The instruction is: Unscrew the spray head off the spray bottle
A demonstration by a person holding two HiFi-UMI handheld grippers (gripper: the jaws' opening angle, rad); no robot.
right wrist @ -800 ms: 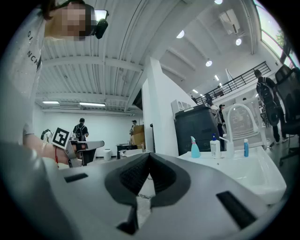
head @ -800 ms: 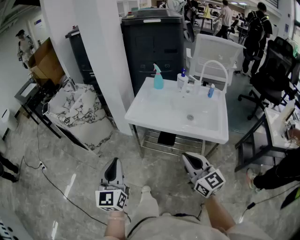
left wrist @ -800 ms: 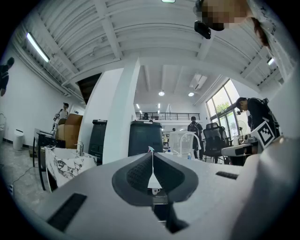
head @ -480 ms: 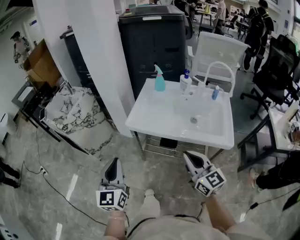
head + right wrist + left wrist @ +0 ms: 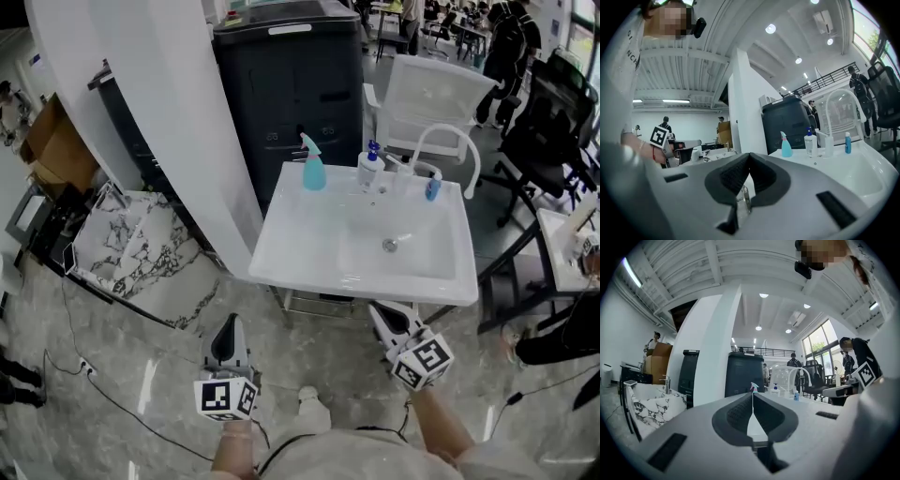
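Note:
A teal spray bottle [image 5: 313, 167] with a pale spray head stands upright at the back left corner of the white sink [image 5: 281, 234]. It also shows in the right gripper view [image 5: 786, 146] and, very small, just beyond the jaw tips in the left gripper view [image 5: 753, 388]. My left gripper [image 5: 228, 324] hangs over the floor in front of the sink, shut and empty, well short of the bottle. My right gripper [image 5: 381, 313] sits just below the sink's front edge, also shut and empty. Each gripper view shows its own jaws pressed together [image 5: 752, 393] [image 5: 749, 155].
On the sink's back edge stand a white pump bottle [image 5: 369, 167], a curved faucet [image 5: 441, 141] and a small blue bottle [image 5: 431, 186]. A black cabinet [image 5: 291, 84] stands behind, a white pillar [image 5: 159, 122] and a marble slab [image 5: 122, 253] at left, an office chair [image 5: 553, 112] at right.
The sink and the bottle have come nearer and lower in the head view as the person steps toward them. Both grippers stay shut and hold their place in the picture.

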